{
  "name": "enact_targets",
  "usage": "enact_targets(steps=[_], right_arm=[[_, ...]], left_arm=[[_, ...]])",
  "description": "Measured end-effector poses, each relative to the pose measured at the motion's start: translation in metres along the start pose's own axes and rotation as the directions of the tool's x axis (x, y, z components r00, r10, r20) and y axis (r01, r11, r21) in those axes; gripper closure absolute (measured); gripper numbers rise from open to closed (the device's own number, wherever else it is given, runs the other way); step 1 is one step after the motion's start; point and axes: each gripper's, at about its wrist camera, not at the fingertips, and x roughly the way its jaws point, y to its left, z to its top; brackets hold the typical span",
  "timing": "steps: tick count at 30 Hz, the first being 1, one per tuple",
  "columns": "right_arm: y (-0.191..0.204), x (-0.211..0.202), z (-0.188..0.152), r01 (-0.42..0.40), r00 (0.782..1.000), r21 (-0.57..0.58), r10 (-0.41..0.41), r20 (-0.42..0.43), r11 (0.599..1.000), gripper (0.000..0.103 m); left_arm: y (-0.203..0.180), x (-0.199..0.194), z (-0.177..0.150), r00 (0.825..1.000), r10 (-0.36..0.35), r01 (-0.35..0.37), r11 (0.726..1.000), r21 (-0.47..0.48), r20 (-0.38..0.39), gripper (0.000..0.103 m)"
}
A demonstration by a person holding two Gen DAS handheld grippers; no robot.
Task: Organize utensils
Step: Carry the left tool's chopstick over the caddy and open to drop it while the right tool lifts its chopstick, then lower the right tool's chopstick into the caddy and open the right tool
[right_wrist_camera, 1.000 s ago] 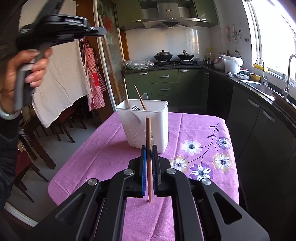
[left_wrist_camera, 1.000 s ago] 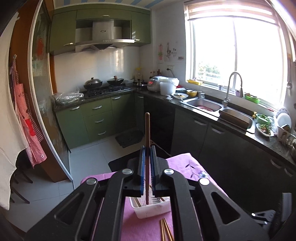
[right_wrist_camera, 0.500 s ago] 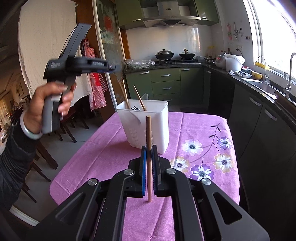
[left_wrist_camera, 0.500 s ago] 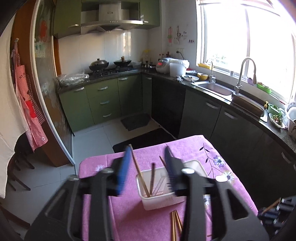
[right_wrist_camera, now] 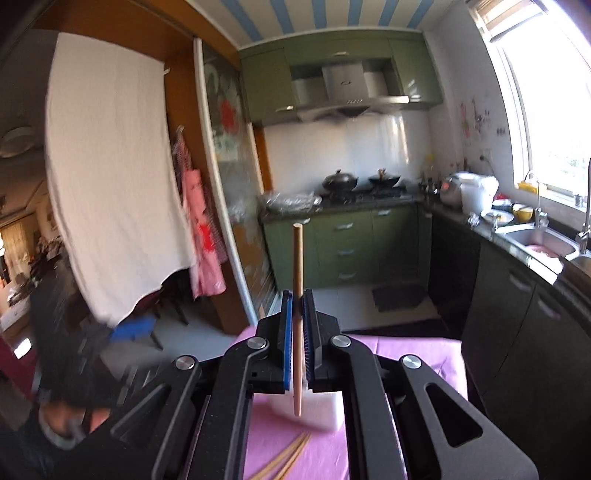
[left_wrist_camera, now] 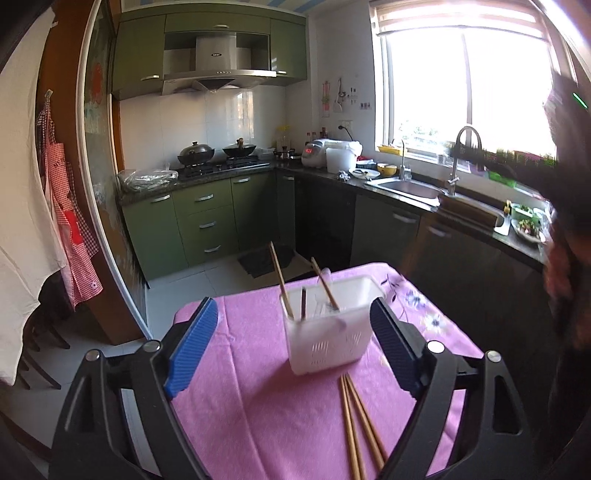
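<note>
while the left gripper (left_wrist_camera: 293,347) spreads its empty fingers low in frame, the right gripper (right_wrist_camera: 298,339), clamped on an upright chopstick (right_wrist_camera: 297,314), should lower it tip-first, straight into the white holder (left_wrist_camera: 328,325) mid-frame.

The surface (left_wrist_camera: 266,406) wore a purple-pink cloth with white and lilac flowers. The utensil basket (left_wrist_camera: 328,332) was translucent white, and the chopsticks (left_wrist_camera: 354,424) were light brown wood. Each black claw carried blue ribbed pads (left_wrist_camera: 192,343). The cabinets (left_wrist_camera: 207,218) were olive green, the apron (left_wrist_camera: 66,218) red-and-white checked, and the ceiling (right_wrist_camera: 332,14) striped blue and white.
</note>
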Motion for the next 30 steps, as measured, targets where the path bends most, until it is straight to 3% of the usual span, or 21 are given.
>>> enact_targets(steps=[4,7,12,16,21,24,27,30], right_arm=[[0.001,0.032,0.015,0.070,0.998,-0.010,-0.070,0.002,0.997,0.097],[-0.003,0.064,0.012,0.092,0.995,-0.003,-0.092,-0.048,0.996,0.097],[-0.009,0.118,-0.016,0.111,0.979,-0.008,-0.111,-0.171,0.994,0.097],[-0.011,0.137,-0.034,0.117,0.968,-0.017,-0.118,-0.222,0.993,0.096],[-0.002,0.115,-0.031,0.101,0.977,-0.036,-0.106,-0.186,0.994,0.095],[0.008,0.081,-0.036,0.087,0.984,-0.061,-0.096,-0.148,0.994,0.087],[0.017,0.048,-0.058,0.086,0.986,-0.088,-0.097,-0.133,0.992,0.086],[0.019,0.022,-0.094,0.112,0.983,-0.099,-0.125,-0.138,0.989,0.075]], left_arm=[[0.002,-0.003,-0.017,0.999,-0.009,0.009,1.000,0.010,-0.033,0.023],[0.005,-0.002,-0.027,0.998,-0.015,0.015,1.000,0.001,-0.053,0.023],[0.013,0.002,-0.035,0.996,-0.024,0.021,0.999,-0.033,-0.086,0.023],[0.012,0.003,-0.038,0.995,-0.021,0.018,0.999,-0.035,-0.094,0.023],[0.006,0.004,-0.041,0.994,-0.034,0.031,0.999,-0.034,-0.107,0.023],[0.001,0.010,-0.045,0.991,-0.051,0.047,0.998,-0.042,-0.121,0.023],[-0.008,0.023,-0.055,0.985,-0.078,0.070,0.996,-0.056,-0.155,0.023],[-0.018,0.042,-0.069,0.973,-0.098,0.087,0.994,-0.060,-0.209,0.023]])
